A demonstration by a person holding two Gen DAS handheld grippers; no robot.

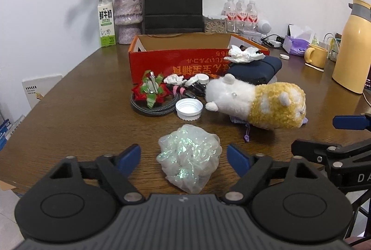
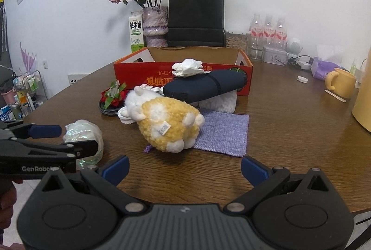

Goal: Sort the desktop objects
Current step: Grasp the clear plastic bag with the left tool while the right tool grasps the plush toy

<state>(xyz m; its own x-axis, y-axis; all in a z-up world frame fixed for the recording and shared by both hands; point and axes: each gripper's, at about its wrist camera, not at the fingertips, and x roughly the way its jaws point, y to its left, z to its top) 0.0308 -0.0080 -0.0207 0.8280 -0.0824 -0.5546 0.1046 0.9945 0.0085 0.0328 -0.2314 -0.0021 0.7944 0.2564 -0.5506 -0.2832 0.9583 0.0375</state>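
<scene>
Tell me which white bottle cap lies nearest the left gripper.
The wide ribbed cap lying open side up beside the plush hamster. The other cap sits far back near the yellow mug.

We're looking down the left gripper (image 1: 184,157), its blue-tipped jaws standing apart on either side of a crumpled iridescent plastic bag (image 1: 189,160) on the brown wooden surface (image 1: 88,115); the pads sit clear of the bag on both sides. Just beyond it we see a white bottle cap (image 1: 189,108), open side up, and to its right a white-and-yellow plush toy (image 1: 255,101) lying on its side. Left of the cap, a red-and-green bow (image 1: 149,91) rests on a coiled grey cable (image 1: 153,109). Behind them stands a red cardboard box (image 1: 176,59), with a dark blue pouch (image 1: 255,69) carrying a crumpled white tissue (image 1: 244,54). At the right edge we catch the right gripper (image 1: 324,136).
</scene>
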